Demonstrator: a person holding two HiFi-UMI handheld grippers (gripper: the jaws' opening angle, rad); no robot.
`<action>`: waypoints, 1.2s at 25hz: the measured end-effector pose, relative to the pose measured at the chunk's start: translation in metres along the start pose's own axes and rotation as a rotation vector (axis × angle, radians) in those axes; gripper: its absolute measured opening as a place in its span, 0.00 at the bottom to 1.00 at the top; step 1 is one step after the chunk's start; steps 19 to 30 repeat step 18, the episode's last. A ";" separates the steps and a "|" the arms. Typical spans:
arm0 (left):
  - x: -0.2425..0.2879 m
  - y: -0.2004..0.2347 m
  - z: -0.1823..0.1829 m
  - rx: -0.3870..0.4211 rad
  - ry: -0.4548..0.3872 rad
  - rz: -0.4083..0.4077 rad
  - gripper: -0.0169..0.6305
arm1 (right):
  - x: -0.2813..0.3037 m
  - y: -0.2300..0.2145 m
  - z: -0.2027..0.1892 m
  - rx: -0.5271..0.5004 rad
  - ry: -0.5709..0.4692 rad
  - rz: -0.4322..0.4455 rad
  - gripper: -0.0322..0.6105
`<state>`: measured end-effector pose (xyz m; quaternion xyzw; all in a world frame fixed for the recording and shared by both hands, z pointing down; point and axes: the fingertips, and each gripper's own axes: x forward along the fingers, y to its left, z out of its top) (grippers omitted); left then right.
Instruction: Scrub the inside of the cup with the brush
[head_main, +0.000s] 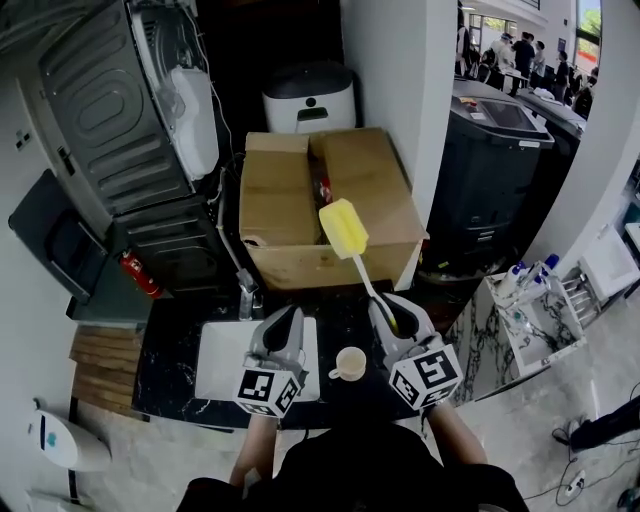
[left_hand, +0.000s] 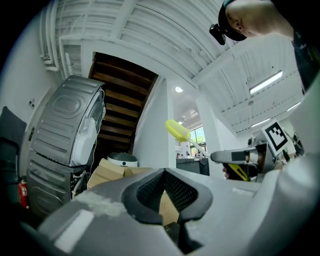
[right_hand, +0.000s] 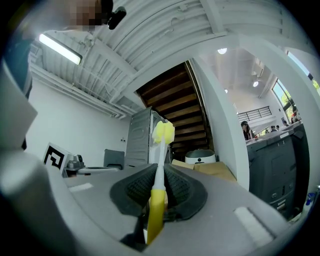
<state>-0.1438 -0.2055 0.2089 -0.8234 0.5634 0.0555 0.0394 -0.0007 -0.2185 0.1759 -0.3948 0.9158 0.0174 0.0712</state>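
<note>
In the head view, the small cream cup with a handle (head_main: 350, 363) stands upright and alone on the dark marbled surface (head_main: 180, 340), with nothing inside it that shows. The left hand-held gripper (head_main: 289, 320) hangs just left of the cup, over a white rectangular board (head_main: 220, 350). The right hand-held gripper (head_main: 392, 312) is just right of the cup, grasping the yellow handle of a long brush with a white stem and yellow sponge head (head_main: 343, 228). That head points up and away from the cup, in front of a brown cardboard box (head_main: 280, 200). In the left gripper view, the jaws are clenched together on nothing, and the cup is out of sight below. The sponge head shows high against the white wall. In the right gripper view, the pads are clamped on the brush handle, its stem rising straight between them, and again no cup appears. As I judge it, the brush is in hand but clear of the cup, and the cup is unheld. No scrubbing is under way: the cup must be steadied and the sponge brought down inside it.
</note>
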 end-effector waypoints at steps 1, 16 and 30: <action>0.000 0.001 0.000 -0.001 0.000 0.002 0.03 | 0.000 0.000 -0.001 0.003 0.001 0.000 0.11; 0.002 0.002 -0.005 -0.013 0.001 -0.001 0.03 | 0.002 -0.006 -0.008 0.002 0.029 -0.003 0.11; 0.004 0.001 -0.005 -0.011 -0.002 -0.005 0.03 | 0.001 -0.007 -0.008 0.000 0.027 -0.005 0.11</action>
